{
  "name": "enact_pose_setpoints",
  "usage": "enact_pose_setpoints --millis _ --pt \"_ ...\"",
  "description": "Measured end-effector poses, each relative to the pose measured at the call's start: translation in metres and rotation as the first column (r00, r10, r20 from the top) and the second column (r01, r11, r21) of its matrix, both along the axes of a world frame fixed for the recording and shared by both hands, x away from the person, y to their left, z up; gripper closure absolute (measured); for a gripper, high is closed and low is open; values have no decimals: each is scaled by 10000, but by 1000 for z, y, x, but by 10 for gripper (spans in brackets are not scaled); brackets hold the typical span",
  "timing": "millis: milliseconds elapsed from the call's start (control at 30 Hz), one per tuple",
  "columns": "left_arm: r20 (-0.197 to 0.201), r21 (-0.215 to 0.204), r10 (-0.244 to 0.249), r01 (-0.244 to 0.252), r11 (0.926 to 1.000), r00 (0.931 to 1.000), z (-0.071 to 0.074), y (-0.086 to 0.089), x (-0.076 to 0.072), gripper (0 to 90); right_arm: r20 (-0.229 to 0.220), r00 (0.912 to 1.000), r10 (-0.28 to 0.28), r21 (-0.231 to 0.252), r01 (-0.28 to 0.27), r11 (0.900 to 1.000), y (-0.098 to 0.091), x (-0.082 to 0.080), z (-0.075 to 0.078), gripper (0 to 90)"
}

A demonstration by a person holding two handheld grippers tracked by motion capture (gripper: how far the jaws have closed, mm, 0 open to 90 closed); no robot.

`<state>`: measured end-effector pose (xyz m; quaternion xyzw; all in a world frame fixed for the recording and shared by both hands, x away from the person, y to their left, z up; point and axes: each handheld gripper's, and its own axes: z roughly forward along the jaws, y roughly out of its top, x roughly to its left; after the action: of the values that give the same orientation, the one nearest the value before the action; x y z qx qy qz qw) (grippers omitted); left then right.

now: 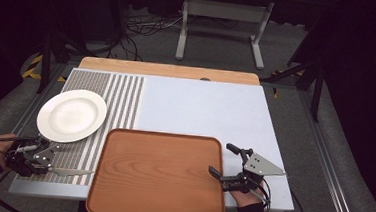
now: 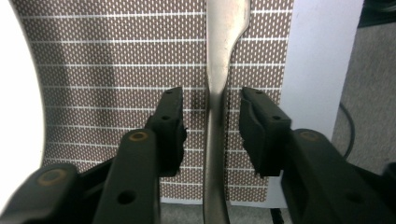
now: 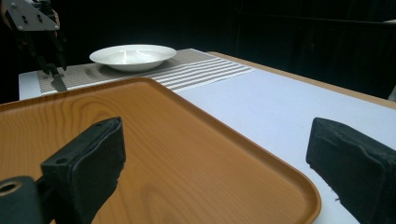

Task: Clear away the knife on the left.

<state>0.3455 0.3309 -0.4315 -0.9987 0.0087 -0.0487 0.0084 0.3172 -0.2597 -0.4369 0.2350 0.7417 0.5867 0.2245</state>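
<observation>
White plate [image 1: 72,115] sits far left on the striped placemat [image 1: 126,94]. Just below it, the left claw [image 2: 212,128] hovers low over the mat, its jaws parted on either side of a metal knife [image 2: 215,116] lying flat, neither pad quite touching it. Centre stage, the wooden tray [image 1: 158,174] rests at the near edge of the surface [image 1: 201,107]. Over on the right, the right claw [image 1: 223,163] stands wide open, 1 jaw over the tray's right rim.
</observation>
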Motion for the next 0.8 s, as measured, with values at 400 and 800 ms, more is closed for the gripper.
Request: enact_pose_setpoints --millis 400,800 --pt "-176 660 -204 215 9976 9996 -7 -6 -1 787 -15 10000 42 48 -42 10000 -1 0 0 57" --pt "-245 699 130 -113 9975 9996 -7 -7 0 804 7 10000 95 117 -95 9999 -2 -1 1 57"
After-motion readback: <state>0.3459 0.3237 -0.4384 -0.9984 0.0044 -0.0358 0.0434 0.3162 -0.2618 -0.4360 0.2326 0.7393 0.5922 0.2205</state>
